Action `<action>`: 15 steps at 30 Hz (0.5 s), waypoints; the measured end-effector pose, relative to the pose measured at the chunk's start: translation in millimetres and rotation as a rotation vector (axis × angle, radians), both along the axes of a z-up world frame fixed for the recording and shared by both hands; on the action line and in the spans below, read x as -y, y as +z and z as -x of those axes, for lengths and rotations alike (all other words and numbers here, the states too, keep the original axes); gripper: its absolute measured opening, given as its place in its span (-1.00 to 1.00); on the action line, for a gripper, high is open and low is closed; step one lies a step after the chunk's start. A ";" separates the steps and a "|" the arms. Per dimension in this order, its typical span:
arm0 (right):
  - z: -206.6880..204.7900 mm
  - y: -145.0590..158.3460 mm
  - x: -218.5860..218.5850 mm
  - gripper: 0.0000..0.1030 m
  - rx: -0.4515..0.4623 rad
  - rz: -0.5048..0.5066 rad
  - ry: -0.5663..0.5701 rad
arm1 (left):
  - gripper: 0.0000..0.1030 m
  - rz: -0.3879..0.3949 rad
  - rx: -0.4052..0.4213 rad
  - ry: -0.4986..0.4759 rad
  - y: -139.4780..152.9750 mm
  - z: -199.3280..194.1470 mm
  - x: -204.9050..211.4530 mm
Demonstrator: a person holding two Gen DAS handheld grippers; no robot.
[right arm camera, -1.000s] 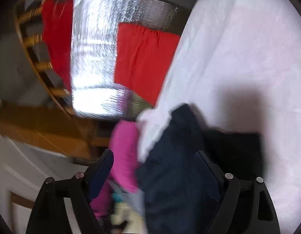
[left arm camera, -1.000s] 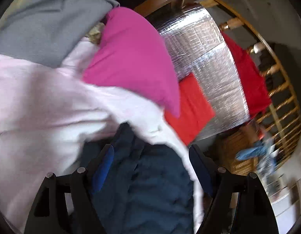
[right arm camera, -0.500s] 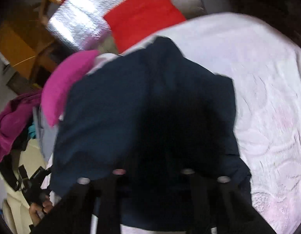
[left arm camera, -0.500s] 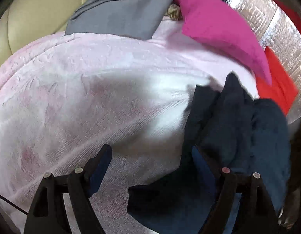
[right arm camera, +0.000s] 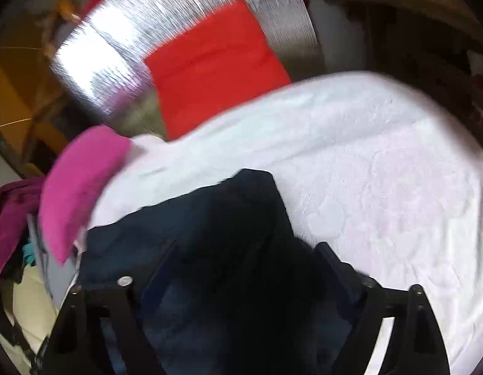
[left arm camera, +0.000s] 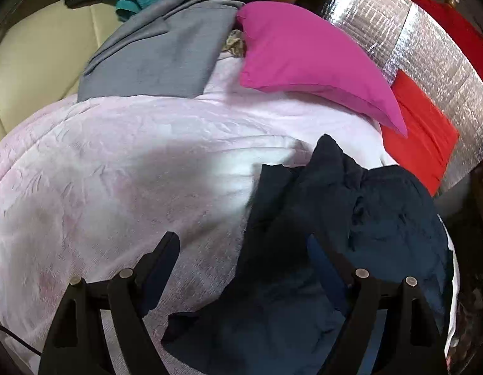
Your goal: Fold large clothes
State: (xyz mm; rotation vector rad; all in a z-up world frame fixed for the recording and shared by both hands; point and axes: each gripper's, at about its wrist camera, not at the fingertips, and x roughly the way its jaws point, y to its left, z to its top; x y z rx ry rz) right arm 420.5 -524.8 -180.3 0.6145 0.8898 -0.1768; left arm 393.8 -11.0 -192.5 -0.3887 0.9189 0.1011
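A dark navy garment [left arm camera: 341, 237] lies crumpled on a pale pink blanket [left arm camera: 116, 168]; in the right wrist view the garment [right arm camera: 210, 231] fills the lower middle. My left gripper [left arm camera: 241, 250] is open above the blanket, its right finger over the garment's left edge. My right gripper [right arm camera: 244, 259] is open, and the navy cloth lies between and under its fingers. The right wrist view is blurred.
A magenta pillow [left arm camera: 304, 59] and a grey cloth [left arm camera: 166, 50] lie at the blanket's far side. A red cloth [left arm camera: 419, 137] hangs on a silver foil panel [left arm camera: 429, 50]. A cream seat [left arm camera: 38, 56] is at the far left. The pillow [right arm camera: 76, 184] also shows in the right wrist view.
The navy garment has been laid down on the blanket. The right gripper, shut half a second ago, has opened. The left gripper has swung from the foil panel to over the blanket.
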 end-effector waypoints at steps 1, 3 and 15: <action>-12.5 -9.5 2.6 0.67 -0.034 -0.015 0.000 | 0.65 -0.001 -0.005 -0.002 -1.8 -2.5 0.9; -28.7 -28.2 1.2 0.31 -0.112 -0.032 -0.009 | 0.65 -0.013 -0.020 -0.004 -4.9 -6.9 2.8; -19.5 -42.1 -23.0 -0.73 -0.150 0.171 -0.084 | 0.65 -0.023 -0.081 0.021 -14.1 -8.2 -3.1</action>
